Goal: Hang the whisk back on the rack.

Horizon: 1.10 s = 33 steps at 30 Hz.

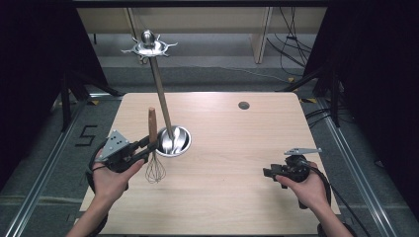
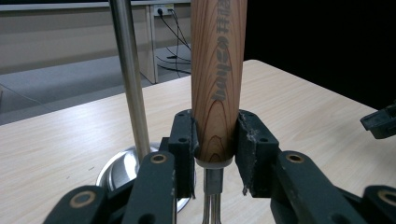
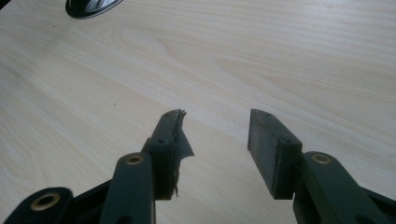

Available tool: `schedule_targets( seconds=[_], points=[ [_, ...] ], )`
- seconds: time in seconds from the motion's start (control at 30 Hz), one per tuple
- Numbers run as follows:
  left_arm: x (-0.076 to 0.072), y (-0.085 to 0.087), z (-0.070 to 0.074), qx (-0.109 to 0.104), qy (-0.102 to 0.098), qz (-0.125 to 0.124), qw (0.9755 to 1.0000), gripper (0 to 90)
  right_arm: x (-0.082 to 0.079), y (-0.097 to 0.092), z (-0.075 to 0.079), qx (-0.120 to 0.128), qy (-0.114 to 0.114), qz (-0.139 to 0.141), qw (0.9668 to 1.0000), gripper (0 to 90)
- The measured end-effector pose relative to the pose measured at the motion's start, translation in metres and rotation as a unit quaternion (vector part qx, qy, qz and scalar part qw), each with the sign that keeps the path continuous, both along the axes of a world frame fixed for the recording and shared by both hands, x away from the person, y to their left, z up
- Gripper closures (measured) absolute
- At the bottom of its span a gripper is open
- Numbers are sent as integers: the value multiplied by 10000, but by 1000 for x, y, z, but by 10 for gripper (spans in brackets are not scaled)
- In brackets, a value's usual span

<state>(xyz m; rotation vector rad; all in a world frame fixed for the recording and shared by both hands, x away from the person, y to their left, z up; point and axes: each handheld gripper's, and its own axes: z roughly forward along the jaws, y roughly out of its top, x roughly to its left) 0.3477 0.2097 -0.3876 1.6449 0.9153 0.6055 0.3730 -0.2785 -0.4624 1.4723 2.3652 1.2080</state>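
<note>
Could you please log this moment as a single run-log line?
left gripper: shut on whisk wooden handle, upright, wires down | right gripper: open, empty, above table | utensil stand: steel, beside whisk

Wooden table [image 1: 237, 163]; dark round hole [image 1: 243, 105] near far edge; cables [image 1: 289, 34] on floor behind.

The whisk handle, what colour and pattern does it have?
Reddish-brown wood with curved grain and dark printed lettering on the whisk handle; the left gripper view shows it best.
</note>
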Motion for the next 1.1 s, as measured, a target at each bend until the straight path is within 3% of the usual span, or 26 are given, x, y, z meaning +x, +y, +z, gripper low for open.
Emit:
schedule_targets(
  seconds=[0.13,0.2,0.27,0.3,0.33,0.37,0.43,0.57,0.63,1.07,1.1],
  points=[
    [-1,0,1,-5,25,124,9999,688,0,-2,2,59,14,-46,10000,558],
    [-1,1,3,-7,-7,126,9999,688,0,-3,3,39,-81,-21,10000,557],
    [-1,1,4,-42,-43,153,9999,688,-2,0,3,-82,-255,-234,9994,555],
    [-1,2,6,-29,-53,185,9998,688,-3,-1,6,-251,-79,-208,9994,552],
    [-1,3,7,-33,-66,203,9998,688,-3,-1,6,-251,-79,-208,9994,552],
    [-1,4,8,-27,-87,235,9997,688,-6,1,7,-173,63,-324,9993,552],
    [-2,6,10,-66,-127,275,9995,688,-4,-1,7,-292,-185,-218,9992,549],
    [-3,8,13,-45,-147,393,9991,688,-5,2,7,-203,-26,-279,9994,547],
    [-2,8,14,-52,-151,453,9988,688,-2,0,3,-188,-175,-170,9995,547],
    [1,5,33,-21,-141,683,9976,688,-3,0,4,-142,-96,-188,9997,545],
    [1,5,36,-39,-130,726,9973,688,-4,0,5,-238,-72,-241,9994,545]
  ],
)
